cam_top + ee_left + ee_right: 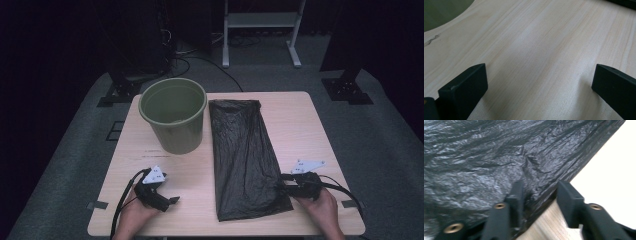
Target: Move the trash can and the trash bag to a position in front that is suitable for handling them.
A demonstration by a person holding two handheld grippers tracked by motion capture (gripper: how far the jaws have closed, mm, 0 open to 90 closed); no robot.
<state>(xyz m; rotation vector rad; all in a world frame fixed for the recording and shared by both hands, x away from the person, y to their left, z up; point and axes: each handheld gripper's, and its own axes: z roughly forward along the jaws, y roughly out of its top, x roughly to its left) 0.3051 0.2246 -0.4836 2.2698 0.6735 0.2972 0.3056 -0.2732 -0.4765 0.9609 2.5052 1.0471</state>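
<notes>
Crinkled black plastic bin bag (pixel 245 157) lies flat, long axis running away from person. Right gripper (pixel 539 195) at near right edge, jaws half-closed astride edge, not visibly pinching. Left gripper (pixel 539 82) released, farther off.

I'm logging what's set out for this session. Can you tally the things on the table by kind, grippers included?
Green bucket: 1
Black plastic bag, lying flat: 1
Handheld grippers: 2, the left gripper and the right gripper
Total: 4
</notes>
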